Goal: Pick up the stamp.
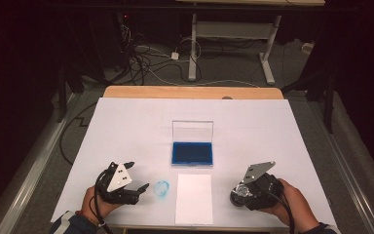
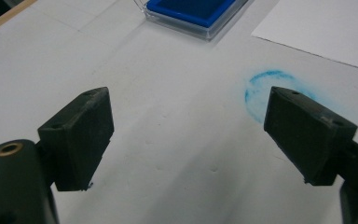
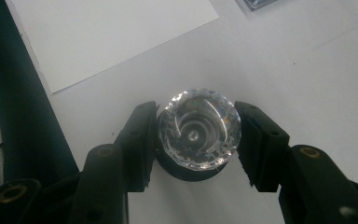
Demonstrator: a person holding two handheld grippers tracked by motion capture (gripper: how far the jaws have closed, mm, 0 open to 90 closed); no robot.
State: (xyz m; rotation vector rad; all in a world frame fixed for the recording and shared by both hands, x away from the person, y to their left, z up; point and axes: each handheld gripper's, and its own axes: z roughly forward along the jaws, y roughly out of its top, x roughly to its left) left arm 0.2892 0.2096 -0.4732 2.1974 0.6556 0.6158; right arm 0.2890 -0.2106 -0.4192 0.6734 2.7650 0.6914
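Stamping looks like the job: right gripper [image 3: 198, 140] is clamped on the stamp [image 3: 199, 128], a clear faceted knob on a dark base, near the front edge of the table [image 1: 126, 122], right of the paper [image 1: 194, 197]. Both jaws press the knob's sides, and the stamp seems to rest on the table surface. To do this step well: keep the grip centred on the knob, lift straight up, carry it far-left to the ink pad [image 1: 192, 153], which sits open with its lid upright behind, press flat so the face inks evenly, then come down square on the paper without sliding. A tilt would likely smear, as the blue smudge [image 1: 161, 188] left of the paper suggests. Left gripper [image 2: 186, 126] is spread wide and holds nothing, hovering low over bare table with the smudge just past its right jaw. It could pin the paper if needed.
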